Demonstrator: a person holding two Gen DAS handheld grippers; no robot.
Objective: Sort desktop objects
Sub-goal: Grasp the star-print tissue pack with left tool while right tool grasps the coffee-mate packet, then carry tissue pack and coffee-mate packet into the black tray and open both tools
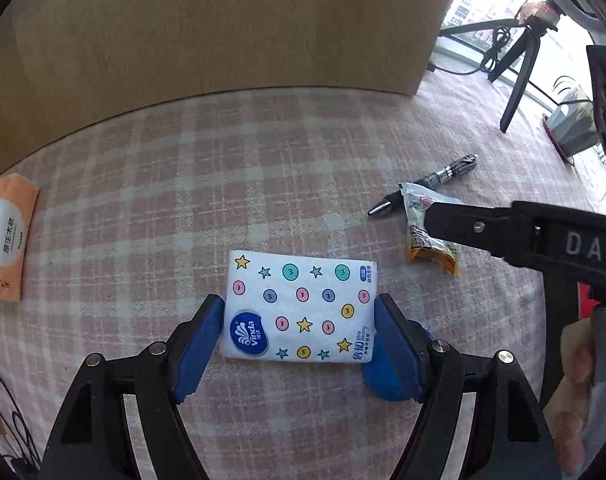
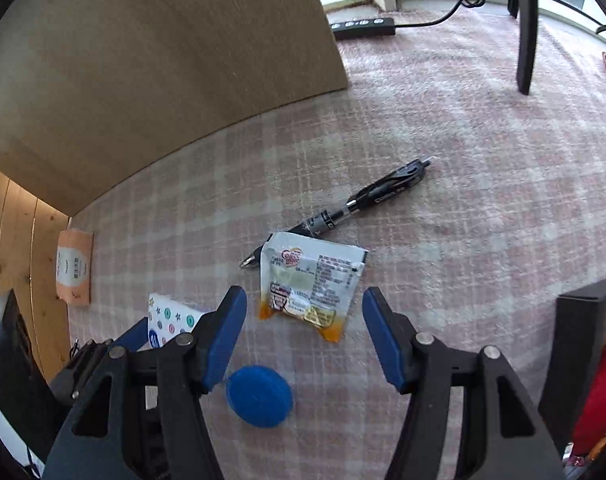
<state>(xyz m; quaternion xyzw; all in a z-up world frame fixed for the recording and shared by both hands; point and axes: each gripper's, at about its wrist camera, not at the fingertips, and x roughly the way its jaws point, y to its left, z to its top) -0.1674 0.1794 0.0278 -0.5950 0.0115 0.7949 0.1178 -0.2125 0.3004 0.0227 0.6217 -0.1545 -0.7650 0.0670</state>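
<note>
Straddling tissue pack short edges, left gripper spread, right gripper agape before snack packet.

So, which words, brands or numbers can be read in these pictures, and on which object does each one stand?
"Vinda": blue logo on the white tissue pack.
"3": in the coloured circles on the same pack.
"原生木浆": on the orange tissue pack.
"DAS": on the right gripper, cut off by the frame edge.
Snack packet: print too small to read.
Black pen: barrel lettering blurred.
</note>
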